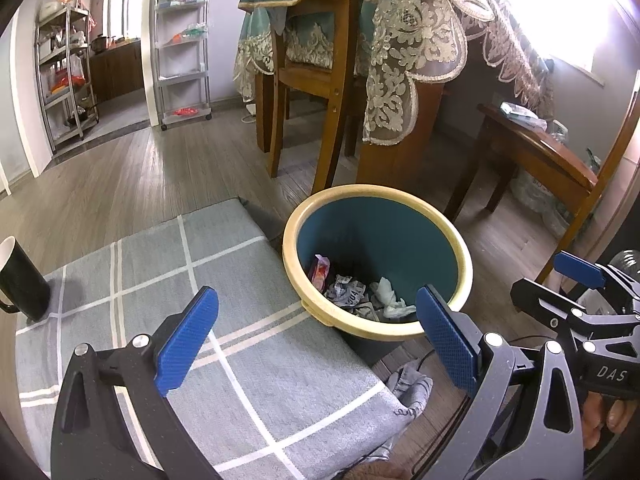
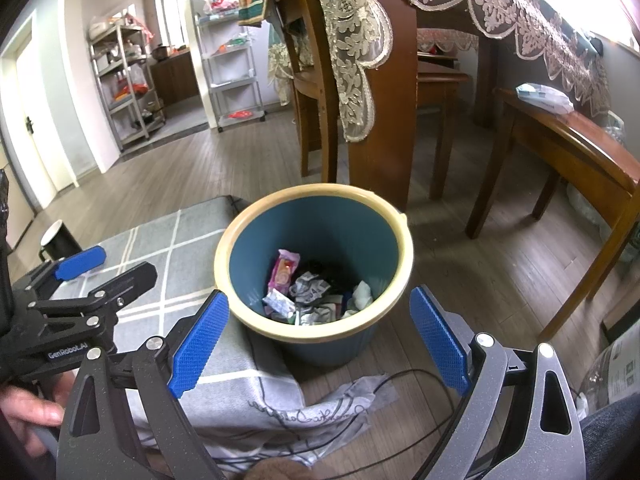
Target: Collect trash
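My left gripper (image 1: 316, 336) hangs with its blue-padded jaws spread wide and nothing between them, above the right edge of a grey checked cloth (image 1: 224, 320) and the near rim of the bin. My right gripper (image 2: 320, 340) is likewise spread wide and empty, poised over the near rim of the same bin. Each gripper shows at the edge of the other's view, side by side.

The bin (image 2: 236, 236) is a round blue bucket with a cream rim, standing upright on the wooden floor (image 2: 480, 264), touching the cloth-covered surface. At its bottom lies the collected trash: a pink wrapper (image 2: 285, 270), crumpled printed paper (image 2: 310, 285) and a white tissue (image 2: 362, 293).

A black mug (image 1: 20, 280) stands on the far left corner of the cloth. Beyond the bin are a wooden chair (image 1: 316, 80) and a table draped in a lace cloth (image 1: 404, 40). A wooden bench (image 2: 568, 140) stands to the right.
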